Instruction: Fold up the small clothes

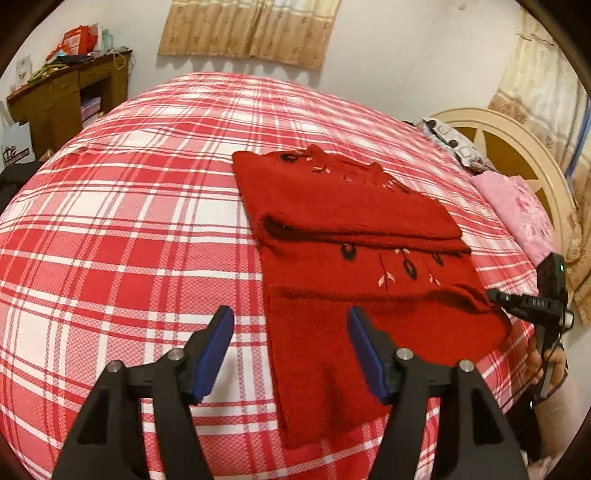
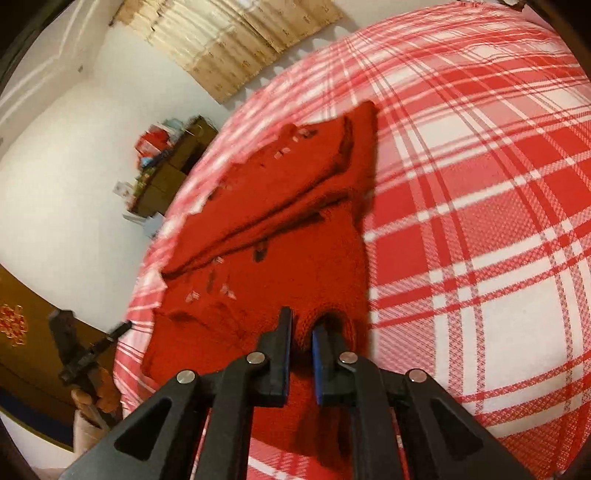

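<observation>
A small red knitted sweater (image 1: 354, 236) with embroidered flowers lies on a red and white plaid bed (image 1: 129, 221), its sleeves folded across the body. My left gripper (image 1: 291, 321) is open and empty, hovering above the sweater's near left edge. In the right wrist view my right gripper (image 2: 301, 332) is shut on a bunched fold of the red sweater (image 2: 277, 229) at its near hem. The right gripper also shows in the left wrist view (image 1: 491, 295), at the sweater's right edge. The left gripper shows far off in the right wrist view (image 2: 125, 326).
A pink pillow (image 1: 517, 210) and a cream headboard (image 1: 517, 147) stand at the bed's right end. A wooden desk (image 1: 66, 99) with clutter stands by the far left wall. A curtain (image 1: 251, 29) hangs on the back wall.
</observation>
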A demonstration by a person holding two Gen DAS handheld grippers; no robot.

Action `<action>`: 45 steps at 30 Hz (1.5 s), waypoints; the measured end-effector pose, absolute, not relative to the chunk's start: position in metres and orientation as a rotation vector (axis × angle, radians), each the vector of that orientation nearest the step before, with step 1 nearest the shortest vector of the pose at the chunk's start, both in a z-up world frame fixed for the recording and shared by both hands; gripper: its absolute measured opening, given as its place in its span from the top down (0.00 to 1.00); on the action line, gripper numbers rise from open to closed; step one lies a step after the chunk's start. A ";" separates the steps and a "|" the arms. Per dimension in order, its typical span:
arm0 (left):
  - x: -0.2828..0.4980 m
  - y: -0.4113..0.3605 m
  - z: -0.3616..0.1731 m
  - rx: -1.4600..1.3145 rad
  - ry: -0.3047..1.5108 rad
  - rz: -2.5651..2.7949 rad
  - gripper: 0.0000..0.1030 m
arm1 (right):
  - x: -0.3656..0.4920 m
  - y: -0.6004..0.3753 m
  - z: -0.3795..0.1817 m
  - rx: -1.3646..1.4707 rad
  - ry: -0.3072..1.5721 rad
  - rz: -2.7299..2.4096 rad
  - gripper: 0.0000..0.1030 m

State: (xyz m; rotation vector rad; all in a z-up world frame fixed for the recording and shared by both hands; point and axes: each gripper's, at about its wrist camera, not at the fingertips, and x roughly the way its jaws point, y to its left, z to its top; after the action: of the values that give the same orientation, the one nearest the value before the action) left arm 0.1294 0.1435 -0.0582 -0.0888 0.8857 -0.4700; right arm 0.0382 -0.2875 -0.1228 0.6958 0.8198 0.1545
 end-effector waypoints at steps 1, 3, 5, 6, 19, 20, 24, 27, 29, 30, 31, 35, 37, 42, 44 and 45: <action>0.133 0.141 -0.060 -0.082 0.888 -0.475 0.36 | 0.036 -0.288 -0.118 0.702 0.791 0.169 0.89; 0.137 0.133 -0.068 -0.050 0.905 -0.475 0.36 | 0.032 -0.286 -0.108 0.707 0.747 0.187 0.66; 0.144 0.122 -0.075 -0.030 0.911 -0.483 0.36 | 0.026 -0.284 -0.097 0.702 0.700 0.183 0.42; 0.147 0.118 -0.078 -0.022 0.910 -0.485 0.36 | 0.022 -0.283 -0.091 0.694 0.668 0.172 0.36; 0.133 0.107 -0.082 0.020 0.758 -0.416 0.61 | 0.016 -0.285 -0.086 0.664 0.679 0.107 0.36; 0.130 0.104 -0.081 0.038 0.740 -0.426 0.61 | 0.017 -0.285 -0.087 0.675 0.683 0.107 0.36; 0.133 0.093 -0.091 0.104 0.765 -0.440 0.61 | 0.018 -0.285 -0.089 0.680 0.685 0.105 0.36; 0.141 0.098 -0.095 0.057 0.788 -0.420 0.61 | 0.017 -0.285 -0.089 0.678 0.685 0.103 0.36; 0.143 0.105 -0.091 0.018 0.779 -0.412 0.59 | 0.016 -0.286 -0.090 0.682 0.687 0.103 0.36; 0.143 0.107 -0.089 0.010 0.773 -0.401 0.57 | 0.015 -0.287 -0.091 0.685 0.689 0.103 0.36; 0.144 0.108 -0.089 0.009 0.770 -0.389 0.57 | 0.015 -0.288 -0.092 0.691 0.691 0.103 0.36; 0.148 0.110 -0.090 0.013 0.769 -0.387 0.57 | 0.015 -0.290 -0.095 0.715 0.700 0.098 0.36; 0.149 0.109 -0.091 0.006 0.769 -0.410 0.57 | 0.015 -0.291 -0.096 0.723 0.705 0.098 0.36; 0.151 0.108 -0.095 -0.015 0.779 -0.447 0.61 | 0.014 -0.292 -0.098 0.729 0.718 0.090 0.36; 0.144 0.110 -0.091 -0.041 0.766 -0.474 0.64 | 0.012 -0.293 -0.098 0.728 0.718 0.085 0.36; 0.139 0.111 -0.088 -0.042 0.751 -0.488 0.68 | 0.012 -0.293 -0.098 0.728 0.718 0.083 0.36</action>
State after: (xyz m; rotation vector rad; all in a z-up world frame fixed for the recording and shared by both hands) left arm 0.1386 0.1108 -0.0876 -0.0423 0.7515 -0.4884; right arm 0.0123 -0.2932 -0.0979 0.7278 0.7179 0.0834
